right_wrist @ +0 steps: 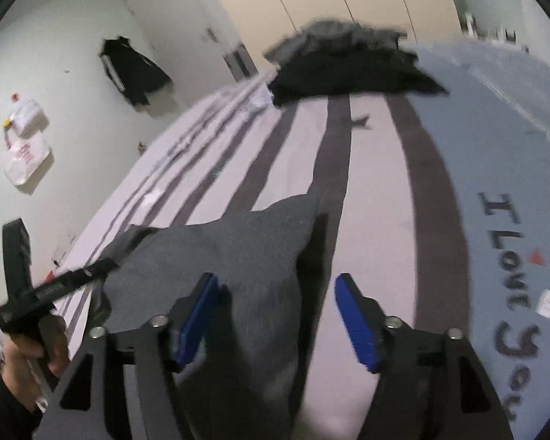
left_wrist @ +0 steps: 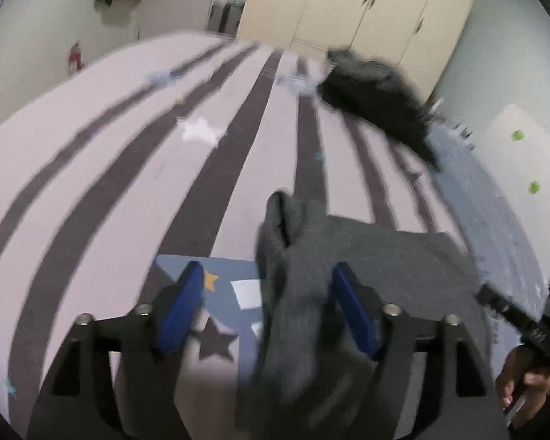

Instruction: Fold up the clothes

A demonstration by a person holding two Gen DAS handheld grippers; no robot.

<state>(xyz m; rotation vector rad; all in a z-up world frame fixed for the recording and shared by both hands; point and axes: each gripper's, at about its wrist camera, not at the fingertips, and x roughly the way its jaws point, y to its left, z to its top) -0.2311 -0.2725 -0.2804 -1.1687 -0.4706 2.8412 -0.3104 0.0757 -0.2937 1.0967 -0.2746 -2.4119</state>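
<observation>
**Grey garment draped through both grippers above a striped bed**

The grey knit garment (left_wrist: 348, 256) hangs between the two hand-held tools over the near edge of the bed (left_wrist: 91, 183), whose cover carries dark stripes and star prints. In the left wrist view, the left gripper (left_wrist: 267, 308) has its blue pads (left_wrist: 181, 311) spread wide; a bunched fold of the cloth runs up between them, lying against the one on the right side of the view, and no pinch is visible. In the right wrist view, the right gripper (right_wrist: 278, 315) likewise stands released, its pads (right_wrist: 196, 324) well apart, with the garment's edge draped over the one on the left side of the view and a pointed corner of cloth rising beyond it. Both frames are motion-blurred, so fine contact cannot be confirmed.

A dark pile of clothes (left_wrist: 377, 102) lies at the far edge of the bed, beside a light blue blanket (right_wrist: 495, 128) with lettering.

Judged from its sag and soft creasing, the garment is light, limp and mildly grippy; it should slump wherever unsupported. Hold is best taken at hem corners or seam edges, through a single layer, keeping the span taut between both tools.
</observation>
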